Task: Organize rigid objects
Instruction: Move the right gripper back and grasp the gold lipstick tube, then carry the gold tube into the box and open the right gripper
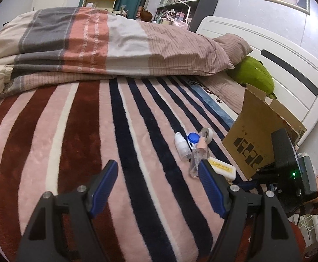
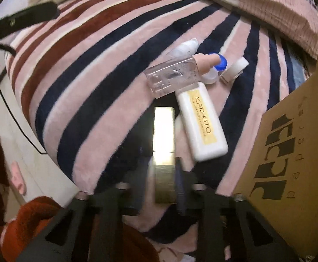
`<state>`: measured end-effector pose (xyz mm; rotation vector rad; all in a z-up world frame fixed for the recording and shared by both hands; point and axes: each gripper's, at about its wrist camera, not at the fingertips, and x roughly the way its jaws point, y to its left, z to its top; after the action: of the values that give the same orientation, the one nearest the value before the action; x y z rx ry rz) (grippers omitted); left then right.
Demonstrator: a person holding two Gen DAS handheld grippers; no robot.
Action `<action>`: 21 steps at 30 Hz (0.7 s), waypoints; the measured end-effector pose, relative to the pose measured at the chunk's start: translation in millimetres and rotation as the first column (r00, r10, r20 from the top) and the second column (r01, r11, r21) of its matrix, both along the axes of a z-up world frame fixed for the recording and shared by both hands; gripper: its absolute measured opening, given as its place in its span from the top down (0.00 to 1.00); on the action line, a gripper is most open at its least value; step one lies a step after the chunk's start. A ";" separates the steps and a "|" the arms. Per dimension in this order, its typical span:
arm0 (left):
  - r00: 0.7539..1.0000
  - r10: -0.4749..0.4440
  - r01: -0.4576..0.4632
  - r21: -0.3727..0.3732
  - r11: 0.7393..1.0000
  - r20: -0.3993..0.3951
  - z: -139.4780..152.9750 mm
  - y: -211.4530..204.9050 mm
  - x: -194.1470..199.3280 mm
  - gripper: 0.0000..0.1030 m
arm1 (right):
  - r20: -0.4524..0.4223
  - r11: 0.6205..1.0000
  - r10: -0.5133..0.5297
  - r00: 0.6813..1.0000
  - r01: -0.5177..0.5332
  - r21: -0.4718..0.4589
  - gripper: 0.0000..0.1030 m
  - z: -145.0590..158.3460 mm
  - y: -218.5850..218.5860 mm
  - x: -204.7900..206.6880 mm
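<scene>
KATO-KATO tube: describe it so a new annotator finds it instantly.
On the striped blanket, just left of the cardboard box, lies a small cluster of toiletries. The KATO-KATO tube is the item nearest the right gripper, touching the clear bottle. It alone is flat, opaque white and carries a yellow label strip with lettering.

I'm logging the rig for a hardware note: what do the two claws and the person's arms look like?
The left claw has black triangular arms with cut-out windows, silver pivot screws and ribbed blue finger pads. The right claw is built the same in black, though its pads are blurred. Its black body, seen from the left wrist view, carries a small green light. The person wears rust-red knitted sleeves.
</scene>
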<state>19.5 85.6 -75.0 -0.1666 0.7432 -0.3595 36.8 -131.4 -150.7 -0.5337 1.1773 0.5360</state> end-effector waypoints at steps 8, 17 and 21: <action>0.994 -0.104 0.105 -0.062 0.993 0.011 17.8 -19.1 -3.2 0.29 | 0.102 0.982 0.080 0.992 -0.096 0.163 0.87 47.1 25.7 -18.5; 0.975 -0.211 0.218 -0.149 0.965 0.063 59.2 -50.0 0.3 0.48 | 0.245 0.925 0.100 0.964 -0.180 0.334 0.87 125.4 33.1 -36.7; 0.965 -0.250 0.260 -0.158 0.953 0.080 78.9 -75.9 7.5 0.59 | 0.295 0.912 0.056 0.954 -0.169 0.374 0.87 145.4 7.9 -31.5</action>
<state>27.0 9.8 3.9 -0.2184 0.6764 -0.6721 5.3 -123.5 -5.3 -0.3149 0.7427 0.7538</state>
